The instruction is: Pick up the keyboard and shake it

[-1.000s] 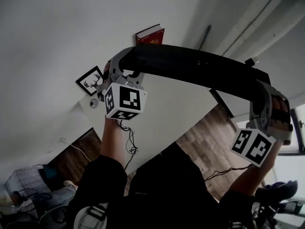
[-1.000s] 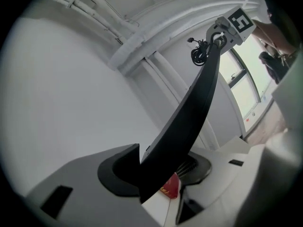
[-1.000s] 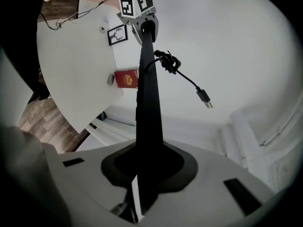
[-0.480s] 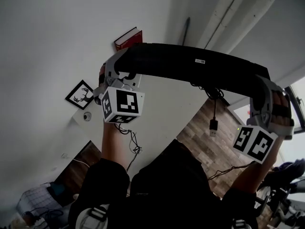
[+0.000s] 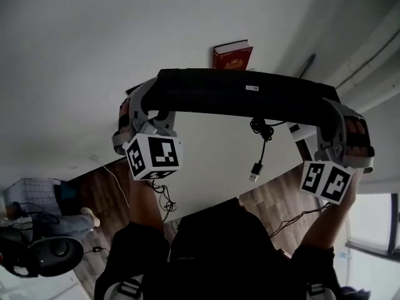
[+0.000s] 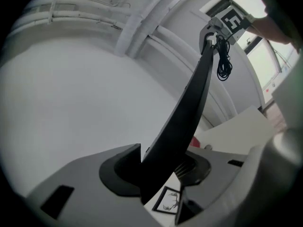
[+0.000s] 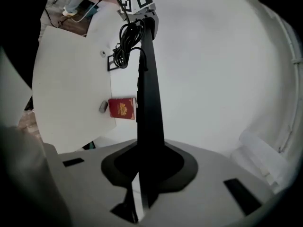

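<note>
The long black keyboard [image 5: 237, 92] is held in the air above the white table [image 5: 212, 167], its flat underside toward the head view. My left gripper [image 5: 147, 99] grips its left end, jaws closing tighter on the edge [image 6: 156, 174]. My right gripper [image 5: 337, 114] is shut on the right end [image 7: 144, 169]. In both gripper views the keyboard [image 6: 189, 108] runs edge-on away from the jaws toward the other gripper. Its black cable [image 5: 262, 130] hangs from the middle, the USB plug [image 5: 254, 172] dangling free.
A red book [image 5: 232, 56] lies on the table behind the keyboard, also in the right gripper view as a red book [image 7: 122, 109]. A framed deer picture [image 6: 168, 200] shows under the left jaws. Wooden floor [image 5: 275, 199], loose cables and gear [image 5: 50, 252] lie beyond the table.
The keyboard has swung from tilted to nearly level between both grippers. The cable has dropped out and now hangs lower. The book has shifted right in view.
</note>
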Tool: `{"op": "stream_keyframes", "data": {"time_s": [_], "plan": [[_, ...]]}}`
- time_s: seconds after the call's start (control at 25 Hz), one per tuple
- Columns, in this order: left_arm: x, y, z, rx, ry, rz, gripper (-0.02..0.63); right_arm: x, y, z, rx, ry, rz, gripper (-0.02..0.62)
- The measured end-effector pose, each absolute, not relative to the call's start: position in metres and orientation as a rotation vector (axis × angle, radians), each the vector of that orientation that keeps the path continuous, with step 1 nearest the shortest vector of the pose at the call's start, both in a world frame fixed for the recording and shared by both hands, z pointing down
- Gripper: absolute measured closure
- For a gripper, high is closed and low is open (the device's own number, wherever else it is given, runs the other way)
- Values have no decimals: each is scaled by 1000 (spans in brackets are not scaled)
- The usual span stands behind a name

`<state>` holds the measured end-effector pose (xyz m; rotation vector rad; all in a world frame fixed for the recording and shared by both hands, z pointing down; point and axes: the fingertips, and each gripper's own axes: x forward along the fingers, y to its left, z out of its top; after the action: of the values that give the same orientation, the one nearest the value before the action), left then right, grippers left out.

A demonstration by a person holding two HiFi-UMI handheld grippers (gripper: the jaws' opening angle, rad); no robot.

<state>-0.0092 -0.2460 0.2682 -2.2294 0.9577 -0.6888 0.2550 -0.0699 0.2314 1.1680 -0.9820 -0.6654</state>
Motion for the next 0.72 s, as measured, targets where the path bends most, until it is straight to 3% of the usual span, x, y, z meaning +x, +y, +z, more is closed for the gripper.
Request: {"op": "stream_keyframes", "data": {"time_s": [0.28,0.72], "plan": [[-111,-209,252,-1933,1317,-957,433,204,-153,254,1063,-1283,-910,512],[-169,-103,251,-1497,1765,-1292,445,125,-220,285,824,-1655,-1257,512]]}}
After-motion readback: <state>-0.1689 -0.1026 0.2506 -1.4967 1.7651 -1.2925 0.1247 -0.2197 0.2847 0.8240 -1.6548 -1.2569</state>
